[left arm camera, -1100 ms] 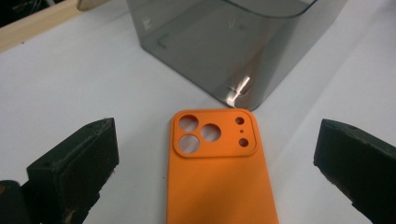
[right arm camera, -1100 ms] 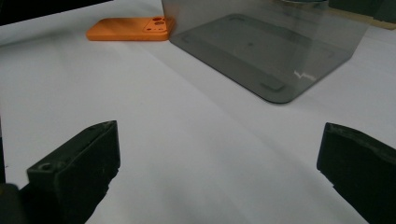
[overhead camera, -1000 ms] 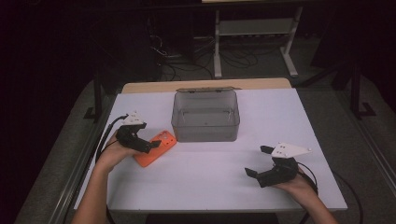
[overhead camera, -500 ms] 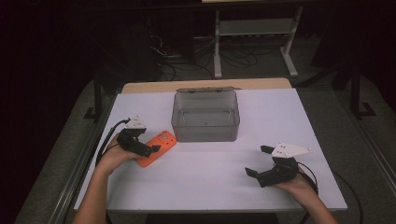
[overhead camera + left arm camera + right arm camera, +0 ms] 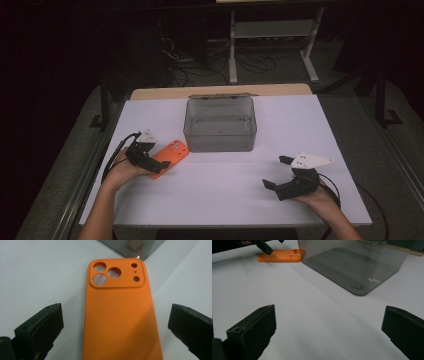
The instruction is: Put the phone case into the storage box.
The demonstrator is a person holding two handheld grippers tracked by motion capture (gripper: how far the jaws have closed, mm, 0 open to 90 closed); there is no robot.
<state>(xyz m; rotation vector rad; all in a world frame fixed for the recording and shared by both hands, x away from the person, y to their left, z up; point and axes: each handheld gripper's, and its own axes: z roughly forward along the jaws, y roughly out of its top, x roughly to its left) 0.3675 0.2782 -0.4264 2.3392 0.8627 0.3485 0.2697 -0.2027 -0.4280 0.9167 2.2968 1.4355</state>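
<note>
An orange phone case lies flat on the white table, camera cut-outs toward the box. My left gripper is open over its near end, one jaw on each side of the case, not touching it. A smoky clear plastic box stands empty at the table's middle back. My right gripper is open near the front right, with nothing between its jaws. From there the box sits ahead to the right and the case far left.
The white table has a wooden strip along its far edge. Behind it stand a metal shelf frame and floor cables in the dark. Bare tabletop lies between the two grippers.
My left gripper has slid forward along the orange case, so its jaws now straddle it. The right gripper has not moved.
</note>
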